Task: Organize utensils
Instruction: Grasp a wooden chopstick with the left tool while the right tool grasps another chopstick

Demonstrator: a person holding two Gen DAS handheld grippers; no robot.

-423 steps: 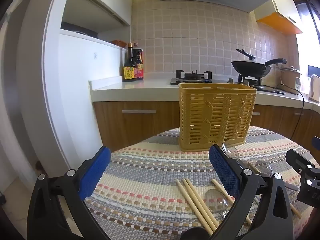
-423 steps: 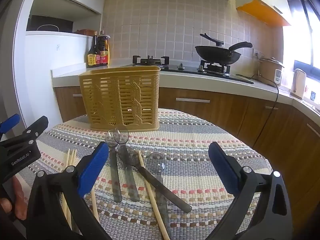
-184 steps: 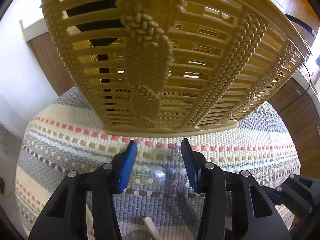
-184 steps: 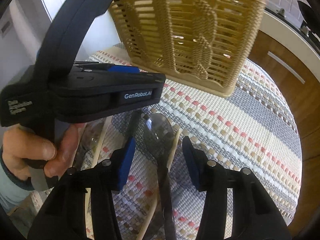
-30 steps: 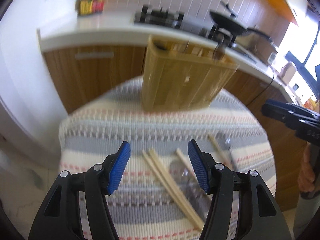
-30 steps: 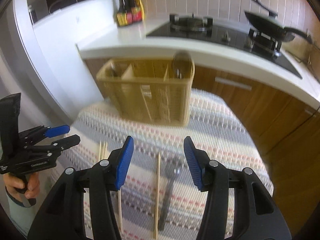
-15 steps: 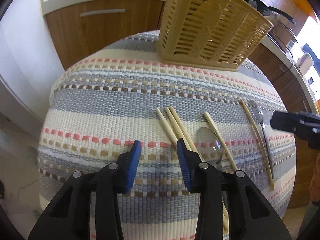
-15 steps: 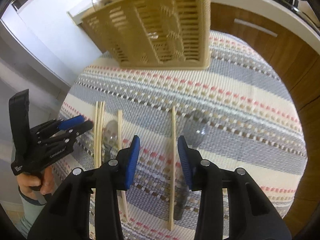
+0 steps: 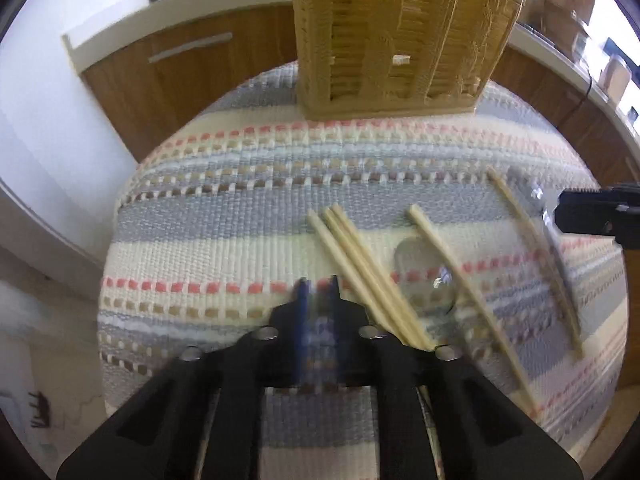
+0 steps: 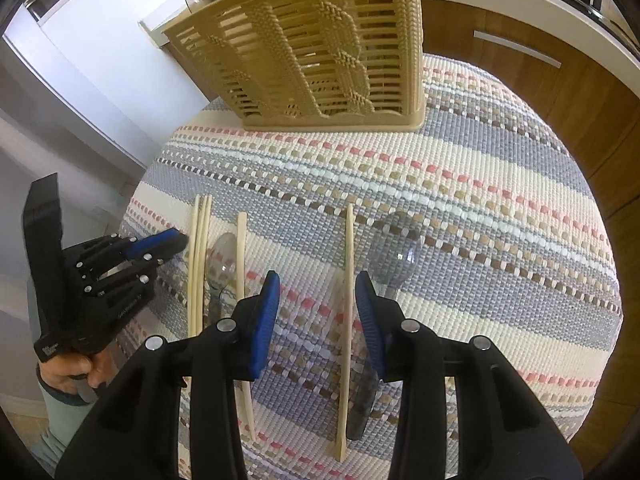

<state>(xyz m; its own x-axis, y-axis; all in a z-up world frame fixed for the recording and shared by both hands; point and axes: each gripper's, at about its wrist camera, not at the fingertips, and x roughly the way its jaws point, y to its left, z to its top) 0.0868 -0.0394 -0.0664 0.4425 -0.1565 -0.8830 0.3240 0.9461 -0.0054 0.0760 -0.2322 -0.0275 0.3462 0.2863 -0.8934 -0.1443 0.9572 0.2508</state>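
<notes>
Lying loose on the striped desk [image 10: 480, 184] are five chopsticks [image 10: 349, 264] and two spoons [image 10: 394, 252], near the basket [image 10: 316, 52] standing at the far side. Half a second earlier the left tool [image 9: 318, 292] was partly open; now it is nearly closed and empty, just left of three chopsticks. The right tool [image 10: 316, 300] is held open around one chopstick, so a pickup seems imminent.

Black tongs [image 10: 315, 300] with blue ribbed pads [image 10: 266, 316], silver screws [image 10: 227, 325], grey-green sleeve [image 10: 54, 416]

Motion blur smears the left gripper [image 9: 318, 286] tips, and the basket [image 9: 400, 36] top is cropped.
</notes>
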